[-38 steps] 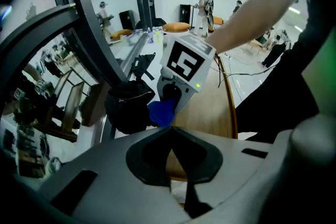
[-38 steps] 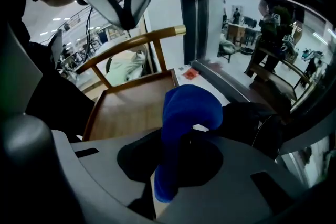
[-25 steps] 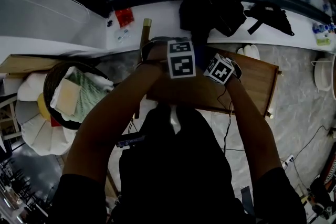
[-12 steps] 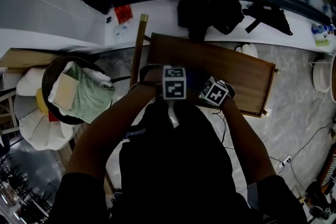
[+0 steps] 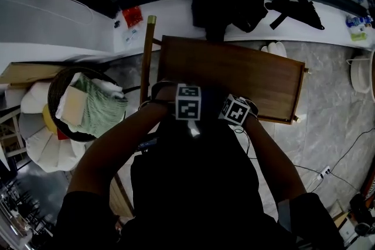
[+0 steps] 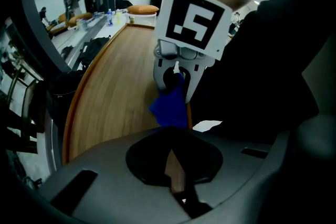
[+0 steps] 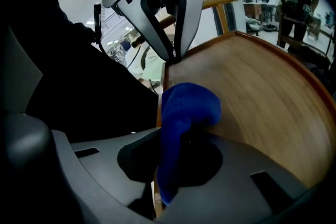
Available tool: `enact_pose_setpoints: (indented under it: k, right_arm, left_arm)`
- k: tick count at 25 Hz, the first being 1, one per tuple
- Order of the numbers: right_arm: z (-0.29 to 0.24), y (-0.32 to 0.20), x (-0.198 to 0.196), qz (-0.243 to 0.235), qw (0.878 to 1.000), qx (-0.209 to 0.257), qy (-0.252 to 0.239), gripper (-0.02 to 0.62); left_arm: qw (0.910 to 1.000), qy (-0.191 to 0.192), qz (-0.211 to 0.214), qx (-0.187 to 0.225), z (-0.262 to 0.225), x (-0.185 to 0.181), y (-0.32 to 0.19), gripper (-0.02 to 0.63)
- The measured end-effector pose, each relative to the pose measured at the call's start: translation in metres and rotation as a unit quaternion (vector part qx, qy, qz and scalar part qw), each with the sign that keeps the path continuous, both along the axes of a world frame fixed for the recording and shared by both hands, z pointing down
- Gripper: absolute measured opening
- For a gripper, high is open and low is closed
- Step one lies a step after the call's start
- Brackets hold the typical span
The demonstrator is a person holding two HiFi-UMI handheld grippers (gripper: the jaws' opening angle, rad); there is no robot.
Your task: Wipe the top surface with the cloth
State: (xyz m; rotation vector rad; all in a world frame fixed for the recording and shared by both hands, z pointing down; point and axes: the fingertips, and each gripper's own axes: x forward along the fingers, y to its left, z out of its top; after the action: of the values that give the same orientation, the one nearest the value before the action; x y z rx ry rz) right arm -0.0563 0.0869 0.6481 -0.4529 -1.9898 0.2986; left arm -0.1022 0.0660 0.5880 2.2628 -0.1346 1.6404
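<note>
The brown wooden table top (image 5: 234, 73) lies ahead of me in the head view. Both grippers sit side by side at its near edge: the left gripper (image 5: 188, 103) and the right gripper (image 5: 235, 110), each under its marker cube. A blue cloth (image 7: 186, 107) is bunched in the right gripper's jaws and rests on the wood by the edge. From the left gripper view, the cloth (image 6: 169, 106) hangs below the right gripper (image 6: 177, 93). The left gripper (image 7: 173, 57) shows its fingers meeting at a point on the table's rim, with nothing in them.
A dark basket (image 5: 58, 88) holding green and pale folded cloths stands on the floor at the left. A wooden rail (image 5: 145, 55) runs along the table's left end. Black bags (image 5: 225, 6) lie on the white counter behind, and white slippers (image 5: 275, 48) are beside the far edge.
Both grippers, with the cloth, have drawn back together from the middle of the table top to its near edge, toward my body.
</note>
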Motion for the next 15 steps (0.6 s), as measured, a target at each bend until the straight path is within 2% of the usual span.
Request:
enact_pose_setpoints:
  k: [3, 5, 7, 9, 12, 15]
  right_arm:
    - [0.000, 0.001, 0.007, 0.010, 0.999, -0.030, 0.007, 0.065]
    - [-0.006, -0.011, 0.010, 0.016, 0.999, -0.030, -0.003, 0.066]
    - [-0.027, -0.056, 0.002, 0.074, 0.996, -0.004, -0.055, 0.066]
    - [-0.051, -0.120, -0.004, 0.137, 0.984, 0.046, -0.101, 0.066]
    - [-0.069, -0.191, -0.007, 0.138, 0.979, 0.114, -0.099, 0.066]
    - [-0.060, -0.233, -0.014, 0.136, 0.979, 0.131, -0.072, 0.066]
  left_arm:
    - [0.9999, 0.008, -0.003, -0.013, 0.000, 0.003, -0.001, 0.010]
    - [0.9999, 0.012, -0.010, -0.006, -0.003, 0.004, -0.014, 0.011]
    - [0.9994, 0.013, -0.022, 0.022, -0.011, -0.003, -0.043, 0.011]
    - [0.9972, 0.012, -0.046, 0.057, -0.023, -0.014, -0.084, 0.011]
    - [0.9919, 0.008, -0.076, 0.102, -0.038, -0.022, -0.145, 0.011]
    - [0.9891, 0.003, -0.085, 0.120, -0.039, -0.017, -0.185, 0.011]
